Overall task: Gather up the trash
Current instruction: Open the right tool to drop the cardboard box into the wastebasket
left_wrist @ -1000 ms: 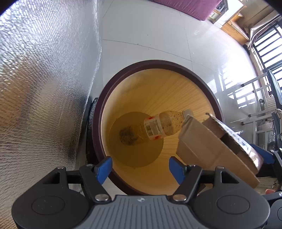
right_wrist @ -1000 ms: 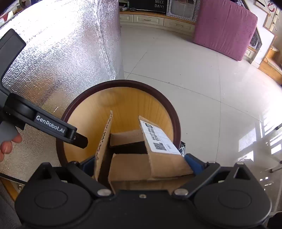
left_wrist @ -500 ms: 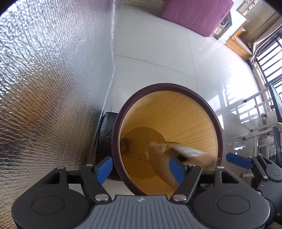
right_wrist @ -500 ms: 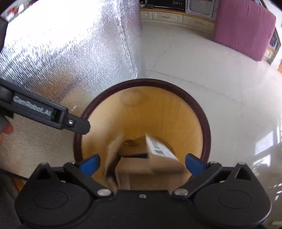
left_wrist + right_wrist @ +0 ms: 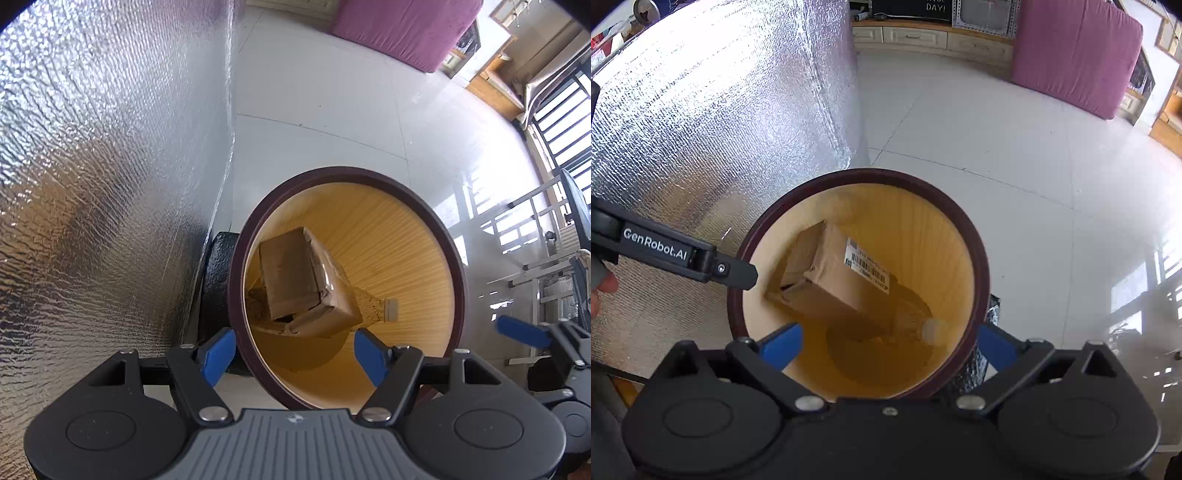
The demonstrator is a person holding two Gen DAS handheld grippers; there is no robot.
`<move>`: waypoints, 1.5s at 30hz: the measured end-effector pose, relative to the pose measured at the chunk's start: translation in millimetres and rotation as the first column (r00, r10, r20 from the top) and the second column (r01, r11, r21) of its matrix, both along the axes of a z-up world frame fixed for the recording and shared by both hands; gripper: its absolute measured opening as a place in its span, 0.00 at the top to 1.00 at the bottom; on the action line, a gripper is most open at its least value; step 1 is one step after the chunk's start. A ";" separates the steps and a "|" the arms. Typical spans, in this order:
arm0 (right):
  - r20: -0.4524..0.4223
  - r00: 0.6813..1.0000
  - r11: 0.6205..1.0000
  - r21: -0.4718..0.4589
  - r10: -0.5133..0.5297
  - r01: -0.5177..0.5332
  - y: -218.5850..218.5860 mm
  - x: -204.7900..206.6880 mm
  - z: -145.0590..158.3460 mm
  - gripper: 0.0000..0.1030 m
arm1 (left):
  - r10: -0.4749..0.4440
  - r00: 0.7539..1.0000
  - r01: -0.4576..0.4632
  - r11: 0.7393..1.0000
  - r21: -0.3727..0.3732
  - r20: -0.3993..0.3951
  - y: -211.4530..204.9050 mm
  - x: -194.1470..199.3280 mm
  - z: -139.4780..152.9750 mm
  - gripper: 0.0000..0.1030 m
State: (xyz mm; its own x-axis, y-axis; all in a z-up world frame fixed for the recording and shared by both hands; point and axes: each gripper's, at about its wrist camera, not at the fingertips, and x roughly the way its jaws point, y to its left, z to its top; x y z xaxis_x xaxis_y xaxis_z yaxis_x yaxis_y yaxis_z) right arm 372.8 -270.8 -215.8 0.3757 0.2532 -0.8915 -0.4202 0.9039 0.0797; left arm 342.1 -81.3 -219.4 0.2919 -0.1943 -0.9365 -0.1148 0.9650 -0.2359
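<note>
A round bin with a dark brown rim (image 5: 458, 280) (image 5: 982, 266) and a yellow wooden inside stands on the floor. A brown cardboard box (image 5: 295, 280) (image 5: 834, 280) with a barcode label lies tilted inside it, on top of a plastic bottle (image 5: 376, 306) (image 5: 923, 321). My left gripper (image 5: 295, 350) is open and empty above the bin's near rim. My right gripper (image 5: 886, 343) is open and empty above the bin; one of its blue fingers (image 5: 521, 332) shows at the right of the left wrist view.
A silver foil-covered wall (image 5: 110, 166) (image 5: 720, 110) stands close on the left of the bin. A black object (image 5: 218, 280) sits between bin and foil. White tiled floor (image 5: 1015, 147) lies beyond, with a purple cushion (image 5: 1078, 55) and metal railing (image 5: 535, 221) farther off.
My right gripper opened and let go of the cardboard box, which dropped into the bin onto the bottle. Both grippers rose a little above the bin.
</note>
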 end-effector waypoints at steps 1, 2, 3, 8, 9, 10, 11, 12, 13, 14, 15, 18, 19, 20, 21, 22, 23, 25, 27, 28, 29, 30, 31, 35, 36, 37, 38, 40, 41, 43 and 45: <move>-0.007 1.000 1.000 0.003 0.007 -0.007 0.9 -0.5 -0.7 0.13 | 0.005 1.000 -0.005 1.000 0.001 0.007 0.5 -1.2 0.8 0.33; -0.018 1.000 1.000 0.007 0.019 -0.019 3.7 -0.1 -3.2 0.14 | 0.012 1.000 -0.012 1.000 0.002 0.015 1.4 -2.2 1.9 0.34; -0.029 0.999 0.999 0.010 0.039 -0.038 7.9 0.9 -6.7 0.16 | 0.018 1.000 -0.018 1.000 0.001 0.022 6.1 -4.5 2.5 0.36; -0.080 0.991 0.995 0.009 0.104 -0.104 36.5 18.6 -36.4 0.31 | 0.075 0.995 -0.076 0.997 0.012 0.058 20.5 -11.8 7.7 0.38; -0.090 0.990 0.994 0.005 0.109 -0.108 43.5 22.7 -42.9 0.33 | 0.085 0.994 -0.086 0.996 0.012 0.063 22.7 -12.0 8.7 0.38; -0.102 0.988 0.993 0.008 0.117 -0.117 50.9 26.1 -49.2 0.33 | 0.095 0.993 -0.096 0.995 0.010 0.065 24.9 -12.4 9.2 0.38; -0.110 0.985 0.991 0.010 0.131 -0.131 59.7 29.0 -55.6 0.33 | 0.105 0.992 -0.106 0.994 0.008 0.068 26.2 -12.3 10.1 0.38; -0.107 0.984 0.989 0.006 0.146 -0.146 68.3 30.6 -60.5 0.32 | 0.115 0.991 -0.115 0.993 0.005 0.072 27.5 -12.3 11.1 0.38; -0.088 0.983 0.987 -0.009 0.162 -0.163 75.9 31.6 -64.2 0.30 | 0.124 0.989 -0.124 0.992 0.005 0.076 28.8 -12.1 12.2 0.38; -0.048 0.985 0.985 -0.048 0.163 -0.165 81.0 32.8 -67.7 0.30 | 0.132 0.988 -0.133 0.991 0.005 0.081 30.1 -12.3 13.2 0.38; -0.002 0.991 0.986 -0.101 0.133 -0.132 82.6 35.6 -67.8 0.28 | 0.140 0.986 -0.141 0.990 0.006 0.087 31.8 -12.8 13.9 0.38; 0.054 0.997 0.995 -0.080 -0.052 0.056 61.5 51.9 -58.6 0.23 | 0.154 0.983 -0.155 0.988 0.001 0.097 33.1 -13.8 15.0 0.38; 0.082 0.991 0.989 -0.102 -0.103 0.111 54.3 55.8 -54.5 0.28 | 0.152 0.984 -0.153 0.988 -0.003 0.097 32.5 -14.1 14.3 0.38; 0.111 0.985 0.979 -0.142 -0.130 0.145 48.6 59.0 -51.5 0.31 | 0.149 0.984 -0.150 0.989 -0.006 0.097 31.4 -14.2 13.5 0.38; 0.132 0.981 0.974 -0.160 -0.142 0.162 42.3 61.2 -49.0 0.31 | 0.147 0.985 -0.147 0.989 -0.009 0.096 29.8 -14.8 12.1 0.38; 0.133 0.980 0.974 -0.153 -0.150 0.170 36.3 63.3 -47.0 0.31 | 0.147 0.985 -0.147 0.989 -0.011 0.094 28.7 -16.2 10.9 0.38; 0.120 0.981 0.977 -0.132 -0.151 0.167 30.9 64.9 -45.5 0.31 | 0.148 0.985 -0.147 0.989 -0.013 0.092 28.9 -16.5 10.2 0.38; 0.094 0.990 0.990 -0.080 -0.110 0.117 26.9 63.7 -42.9 0.28 | 0.153 0.984 -0.152 0.988 -0.015 0.091 29.2 -17.5 9.3 0.38; 0.051 0.999 1.000 -0.025 0.018 -0.017 35.1 58.3 -44.8 0.20 | 0.159 0.983 -0.159 0.987 -0.016 0.096 29.6 -18.6 10.1 0.38; 0.025 0.995 0.995 -0.011 0.097 -0.096 40.1 54.9 -45.3 0.17 | 0.159 0.982 -0.158 0.987 -0.016 0.100 31.7 -20.0 10.2 0.38; 0.009 0.985 0.985 -0.013 0.172 -0.172 46.1 50.9 -46.7 0.16 | 0.157 0.982 -0.156 0.988 -0.017 0.104 32.2 -22.0 11.0 0.38; 0.008 0.972 0.972 -0.030 0.233 -0.233 52.1 47.3 -48.5 0.15 | 0.157 0.982 -0.156 0.988 -0.018 0.107 32.5 -24.0 11.4 0.38; 0.014 0.958 0.956 -0.062 0.288 -0.287 59.7 42.9 -50.8 0.12 | 0.156 0.982 -0.155 0.988 -0.018 0.108 32.8 -25.9 11.3 0.38; 0.029 0.882 0.870 -0.177 0.471 -0.459 81.6 40.6 -64.7 0.09 | 0.155 0.981 -0.155 0.988 -0.005 0.121 34.5 -31.1 10.6 0.38; 0.026 0.863 0.848 -0.199 0.505 -0.490 86.9 42.3 -68.3 0.09 | 0.153 0.980 -0.154 0.988 0.002 0.125 34.3 -32.7 10.9 0.38; 0.021 0.845 0.828 -0.215 0.535 -0.519 88.8 47.3 -70.6 0.09 | 0.150 0.980 -0.152 0.988 0.006 0.128 35.0 -35.5 10.3 0.38; 0.015 0.828 0.809 -0.222 0.561 -0.544 92.1 51.1 -74.7 0.09 | 0.148 0.981 -0.150 0.989 0.008 0.129 35.0 -36.0 10.2 0.38; 0.001 0.801 0.780 -0.229 0.599 -0.583 103.6 51.3 -82.0 0.09 | 0.145 0.981 -0.147 0.989 0.006 0.129 33.4 -34.5 9.7 0.38; -0.007 0.792 0.770 -0.230 0.610 -0.595 107.4 52.2 -86.9 0.09 | 0.144 0.981 -0.146 0.989 0.004 0.130 33.4 -34.4 9.6 0.38; -0.032 0.782 0.763 -0.195 0.623 -0.616 111.3 54.7 -94.2 0.28 | 0.142 0.981 -0.143 0.990 0.000 0.130 31.8 -34.1 9.6 0.38; -0.032 0.773 0.753 -0.207 0.633 -0.625 115.2 53.0 -98.4 0.39 | 0.140 0.981 -0.141 0.990 -0.005 0.132 33.3 -34.6 9.4 0.38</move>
State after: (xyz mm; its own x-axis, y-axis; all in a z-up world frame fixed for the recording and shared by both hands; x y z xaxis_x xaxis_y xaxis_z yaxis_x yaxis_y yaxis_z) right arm 425.8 -155.5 -314.1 0.2278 0.2679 -0.9361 -0.8984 0.4286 -0.0959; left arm 307.5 -48.0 -209.9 0.4373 -0.1380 -0.8887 -0.2177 0.9425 -0.2535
